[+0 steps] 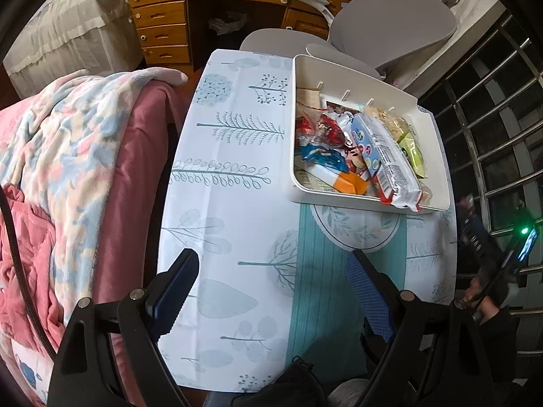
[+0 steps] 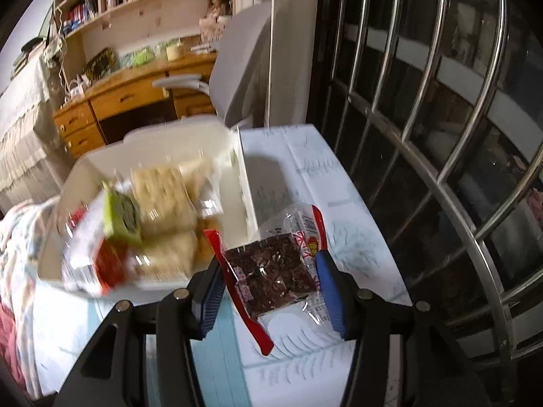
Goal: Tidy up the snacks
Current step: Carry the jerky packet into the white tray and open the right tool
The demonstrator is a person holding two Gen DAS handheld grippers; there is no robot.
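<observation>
Right wrist view: right gripper (image 2: 269,279) w/ ribbed blue pads pinching a crinkly clear packet (image 2: 276,268) of dark squares, red edges, at 3 o'clock of the white plastic bin (image 2: 244,183). Left gripper (image 1: 271,300) gapes wide, empty, over the tree-print tablecloth (image 1: 230,203).

Left hand-held gripper (image 1: 271,288) gapes; right hand-held gripper (image 2: 268,278) seemingly clamped.

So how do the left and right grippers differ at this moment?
The left gripper stands wide open with nothing between its blue pads; the right gripper is closed on a clear snack packet with dark pieces and red edges. The left hangs over bare tablecloth, short of the white bin; the right holds its packet beside that bin. Both have black frames.
</observation>
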